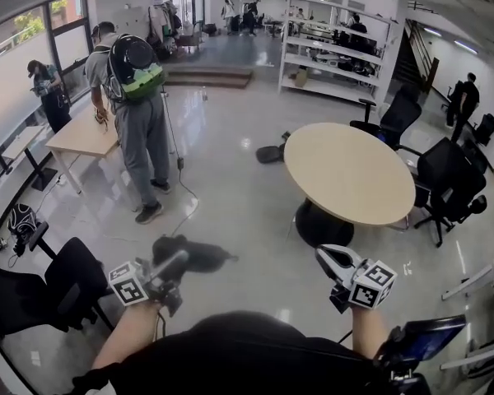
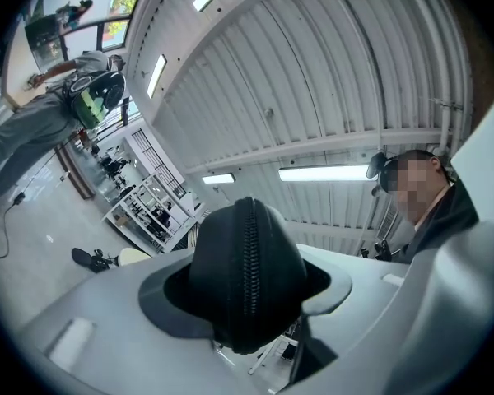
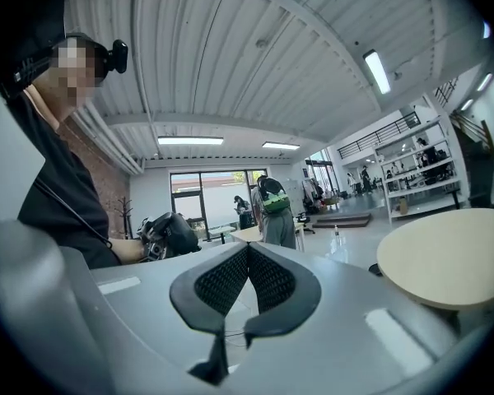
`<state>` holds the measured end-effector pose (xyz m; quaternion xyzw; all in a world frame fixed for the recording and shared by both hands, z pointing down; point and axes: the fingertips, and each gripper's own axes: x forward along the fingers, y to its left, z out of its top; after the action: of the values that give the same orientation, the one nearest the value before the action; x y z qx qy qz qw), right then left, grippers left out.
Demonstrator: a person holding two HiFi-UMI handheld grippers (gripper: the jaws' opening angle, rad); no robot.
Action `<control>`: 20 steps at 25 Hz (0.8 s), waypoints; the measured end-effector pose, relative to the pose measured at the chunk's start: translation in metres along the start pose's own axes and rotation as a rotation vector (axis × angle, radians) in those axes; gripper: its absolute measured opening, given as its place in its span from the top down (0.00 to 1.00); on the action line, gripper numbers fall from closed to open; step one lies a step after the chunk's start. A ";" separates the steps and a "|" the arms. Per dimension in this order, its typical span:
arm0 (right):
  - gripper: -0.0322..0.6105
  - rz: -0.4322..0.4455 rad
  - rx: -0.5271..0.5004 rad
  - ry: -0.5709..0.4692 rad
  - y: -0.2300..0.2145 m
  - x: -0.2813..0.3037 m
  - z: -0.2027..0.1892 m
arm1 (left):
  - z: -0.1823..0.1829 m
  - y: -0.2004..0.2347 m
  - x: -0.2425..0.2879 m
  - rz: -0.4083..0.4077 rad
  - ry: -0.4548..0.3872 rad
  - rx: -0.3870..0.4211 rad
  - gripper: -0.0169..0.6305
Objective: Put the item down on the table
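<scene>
The zip case [image 2: 247, 278] looks matt black cloth, the round table [image 1: 346, 171] smooth pale wood, the floor [image 1: 230, 188] glossy.

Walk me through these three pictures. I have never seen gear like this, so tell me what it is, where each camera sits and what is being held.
There is no robot here: a person holds a two-jaw gripper in each hand. The wide picture comes from a camera on the person's head, looking down. The other two come from cameras riding on the grippers, each looking along its own jaws. The left gripper is closed on a black zipped pouch. The right gripper has its jaws together with nothing between them. Ahead stands a round table with a bare top; the pouch is not on it yet.
</scene>
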<state>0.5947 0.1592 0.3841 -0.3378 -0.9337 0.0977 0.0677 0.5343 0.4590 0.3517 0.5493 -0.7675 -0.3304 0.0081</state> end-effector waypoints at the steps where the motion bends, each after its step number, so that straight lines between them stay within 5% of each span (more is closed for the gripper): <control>1: 0.93 -0.005 0.009 -0.001 -0.009 0.000 -0.001 | 0.000 0.005 0.007 0.001 0.006 -0.001 0.57; 11: 0.93 -0.073 0.037 0.021 -0.093 0.050 0.000 | -0.001 0.107 0.068 -0.042 0.014 -0.072 0.57; 20: 0.93 -0.135 -0.015 0.004 -0.129 0.216 0.053 | 0.106 0.246 0.087 -0.123 0.044 -0.043 0.57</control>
<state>0.3404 0.1944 0.3753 -0.2747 -0.9549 0.0851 0.0735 0.2542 0.4817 0.3652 0.6023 -0.7245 -0.3346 0.0163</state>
